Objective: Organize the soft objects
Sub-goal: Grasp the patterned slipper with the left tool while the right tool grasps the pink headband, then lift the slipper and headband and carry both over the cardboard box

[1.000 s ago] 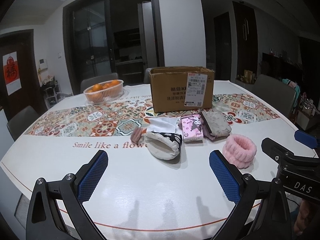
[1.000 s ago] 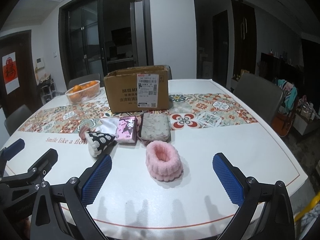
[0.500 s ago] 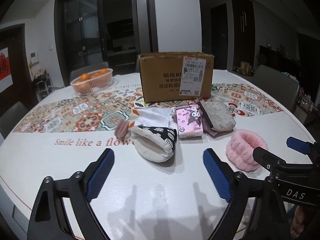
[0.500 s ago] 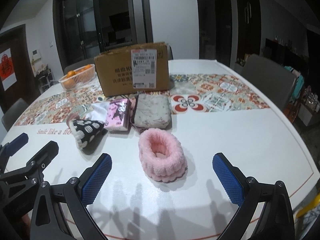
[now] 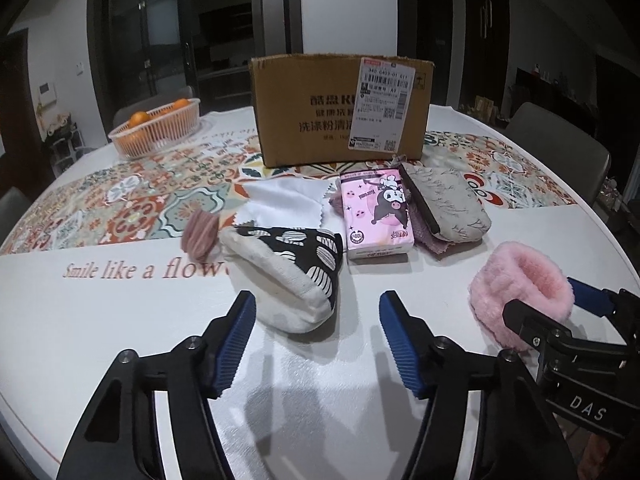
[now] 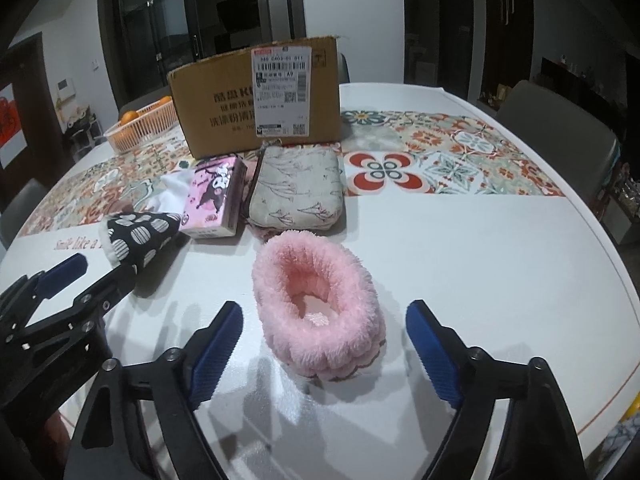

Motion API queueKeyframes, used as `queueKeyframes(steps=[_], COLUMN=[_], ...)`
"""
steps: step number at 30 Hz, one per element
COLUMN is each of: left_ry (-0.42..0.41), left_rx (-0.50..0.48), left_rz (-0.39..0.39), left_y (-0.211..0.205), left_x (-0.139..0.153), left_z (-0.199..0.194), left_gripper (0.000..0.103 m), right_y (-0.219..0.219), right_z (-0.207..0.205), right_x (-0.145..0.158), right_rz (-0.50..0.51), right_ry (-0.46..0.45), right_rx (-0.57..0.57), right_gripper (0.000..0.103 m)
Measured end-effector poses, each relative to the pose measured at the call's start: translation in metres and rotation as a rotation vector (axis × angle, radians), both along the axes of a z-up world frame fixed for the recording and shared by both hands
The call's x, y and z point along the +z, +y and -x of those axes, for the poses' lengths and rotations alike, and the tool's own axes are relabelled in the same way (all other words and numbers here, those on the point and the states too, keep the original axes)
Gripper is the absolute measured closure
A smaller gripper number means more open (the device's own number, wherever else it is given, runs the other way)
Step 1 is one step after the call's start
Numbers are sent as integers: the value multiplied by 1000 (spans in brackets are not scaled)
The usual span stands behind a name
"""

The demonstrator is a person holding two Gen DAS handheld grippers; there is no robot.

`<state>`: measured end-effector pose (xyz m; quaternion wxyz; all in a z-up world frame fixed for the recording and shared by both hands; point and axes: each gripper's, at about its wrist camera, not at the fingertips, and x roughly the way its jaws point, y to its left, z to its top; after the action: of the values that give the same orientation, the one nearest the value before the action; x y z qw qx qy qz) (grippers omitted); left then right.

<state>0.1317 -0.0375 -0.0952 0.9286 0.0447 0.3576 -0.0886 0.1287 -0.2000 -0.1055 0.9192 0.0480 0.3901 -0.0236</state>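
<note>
A black-and-white patterned sock-like slipper [image 5: 288, 276] lies on the white table just beyond my open left gripper [image 5: 316, 320], and shows in the right wrist view [image 6: 138, 234]. A fluffy pink headband [image 6: 318, 304] sits between the fingers of my open right gripper [image 6: 324, 340]; it also shows in the left wrist view [image 5: 520, 280]. Behind lie a pink tissue pack [image 5: 376, 216], a grey floral pouch [image 5: 448, 206], a white cloth [image 5: 286, 202] and a mauve scrunchie [image 5: 200, 232]. A cardboard box [image 5: 340, 108] stands behind them.
A basket of oranges [image 5: 156, 126] stands at the back left on the patterned table runner [image 5: 120, 204]. Grey chairs [image 6: 560, 128] stand round the table. The table edge [image 6: 624, 320] curves close on the right.
Both grippers have moved forward and lower toward the table. The slipper now lies just ahead of the left fingers and the pink headband between the right fingers. Both stayed open.
</note>
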Motion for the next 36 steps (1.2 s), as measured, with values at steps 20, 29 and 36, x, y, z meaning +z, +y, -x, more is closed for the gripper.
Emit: queueKeyframes(steps=[20,29,36], left_ry=[-13,-72,-140], left_rx=[-62,-71,-80], left_rz=[35,72,86], left_y=[-3,5,9], left_x=[3,29,54], left_z=[-2,12,15], left_gripper=[89,89,89], right_y=[6,10,17], right_z=[0,10,14], right_x=[4,29,55], right_rz=[-7,-20,-16], right_ry=[-21,-102,-186], right_rx=[43,56,73], right_gripper=[71,72,72])
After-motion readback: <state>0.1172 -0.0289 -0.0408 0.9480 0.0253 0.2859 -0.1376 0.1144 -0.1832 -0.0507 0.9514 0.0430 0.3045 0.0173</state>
